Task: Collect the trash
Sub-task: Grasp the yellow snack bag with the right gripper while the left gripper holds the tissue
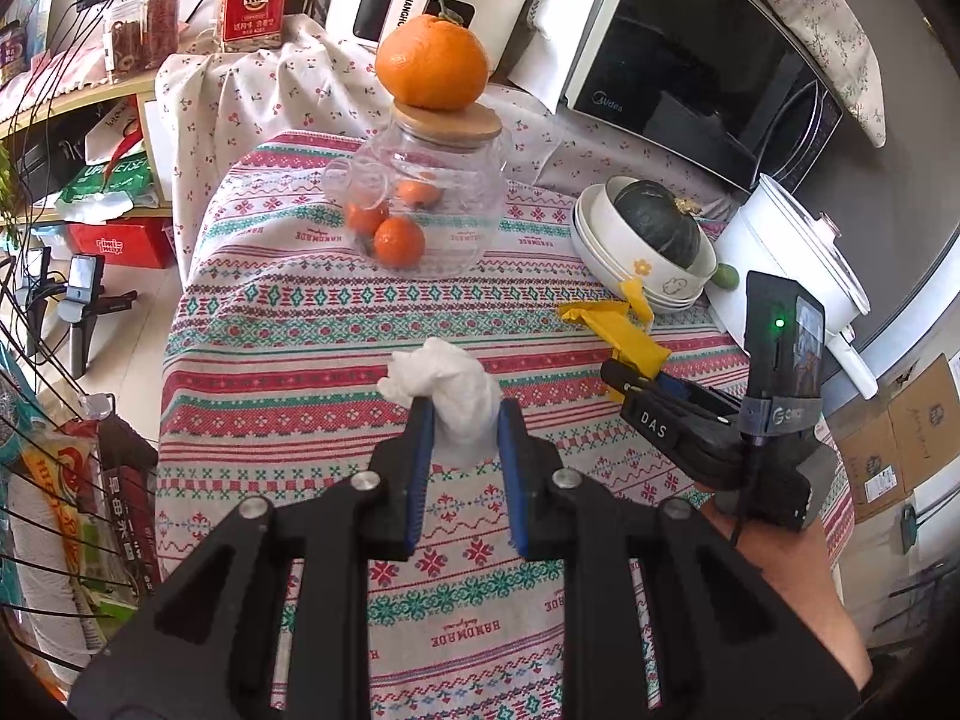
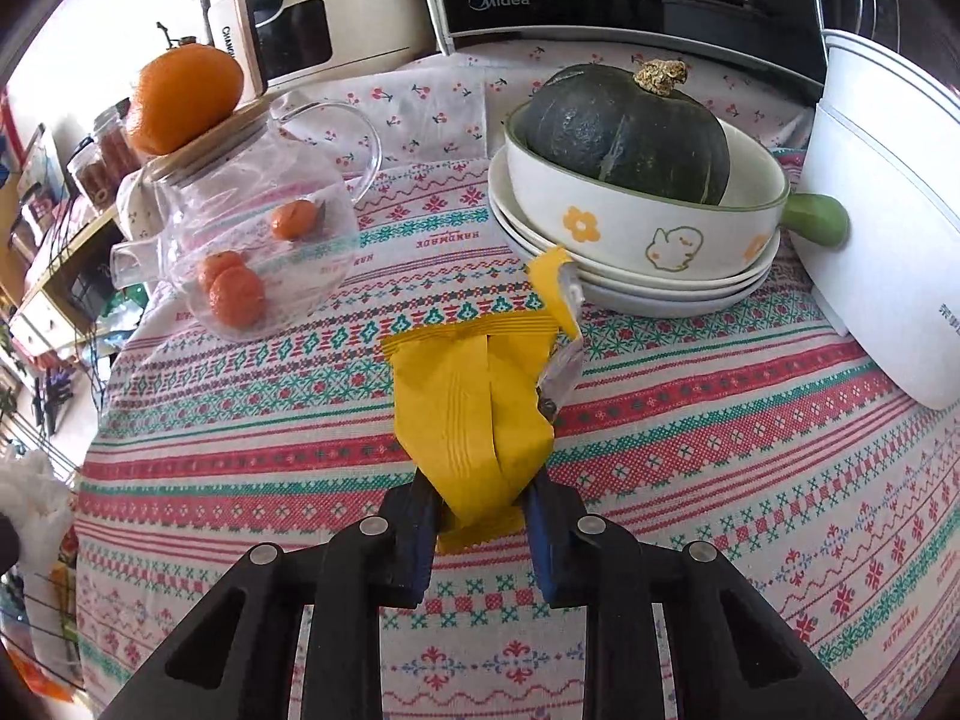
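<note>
In the left wrist view, my left gripper (image 1: 465,409) is shut on a crumpled white tissue (image 1: 441,375), which it holds just above the patterned tablecloth (image 1: 288,372). To its right, my right gripper (image 1: 624,381) meets a torn yellow wrapper (image 1: 612,324). The right wrist view shows the yellow wrapper (image 2: 468,396) pinched between the blue pads (image 2: 543,534) of my right gripper (image 2: 481,487). Its far end lies on the cloth, with a torn flap leaning on the stacked plates. The tissue (image 2: 30,492) shows at that view's left edge.
A glass teapot (image 1: 420,204) holding small oranges, with a big orange (image 1: 431,63) on its lid, stands mid-table. Stacked plates and a bowl (image 2: 648,240) carrying a dark green pumpkin (image 2: 624,126) sit behind the wrapper. A white pot (image 2: 888,228) and a microwave (image 1: 690,60) stand to the right.
</note>
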Tool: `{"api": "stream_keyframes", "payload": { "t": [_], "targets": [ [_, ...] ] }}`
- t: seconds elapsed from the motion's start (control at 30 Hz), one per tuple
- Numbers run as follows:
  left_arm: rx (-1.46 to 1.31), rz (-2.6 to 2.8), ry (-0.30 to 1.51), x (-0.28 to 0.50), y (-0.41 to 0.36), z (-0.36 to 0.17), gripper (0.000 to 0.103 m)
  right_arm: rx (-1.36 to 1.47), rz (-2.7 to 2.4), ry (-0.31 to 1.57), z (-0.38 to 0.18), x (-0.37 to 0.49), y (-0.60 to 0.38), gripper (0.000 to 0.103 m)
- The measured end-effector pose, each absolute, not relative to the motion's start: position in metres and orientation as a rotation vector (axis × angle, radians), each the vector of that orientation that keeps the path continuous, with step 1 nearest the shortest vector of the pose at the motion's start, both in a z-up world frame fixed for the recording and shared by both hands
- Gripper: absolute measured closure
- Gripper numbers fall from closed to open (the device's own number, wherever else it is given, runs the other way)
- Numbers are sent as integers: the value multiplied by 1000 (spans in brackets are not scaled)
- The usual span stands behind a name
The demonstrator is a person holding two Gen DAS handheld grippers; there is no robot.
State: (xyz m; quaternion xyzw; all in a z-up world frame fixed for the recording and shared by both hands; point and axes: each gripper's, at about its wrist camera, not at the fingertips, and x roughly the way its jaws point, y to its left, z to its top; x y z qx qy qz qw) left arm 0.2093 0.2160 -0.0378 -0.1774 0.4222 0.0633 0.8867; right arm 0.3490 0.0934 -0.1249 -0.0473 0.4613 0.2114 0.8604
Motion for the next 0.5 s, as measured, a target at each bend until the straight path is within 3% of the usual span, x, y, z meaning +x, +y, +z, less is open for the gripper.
{"api": "stream_keyframes", "payload": {
  "t": [0.5],
  "targets": [
    [-213, 28, 853, 188, 148, -19, 79, -147, 433, 926, -66, 261, 2, 77]
  ]
}}
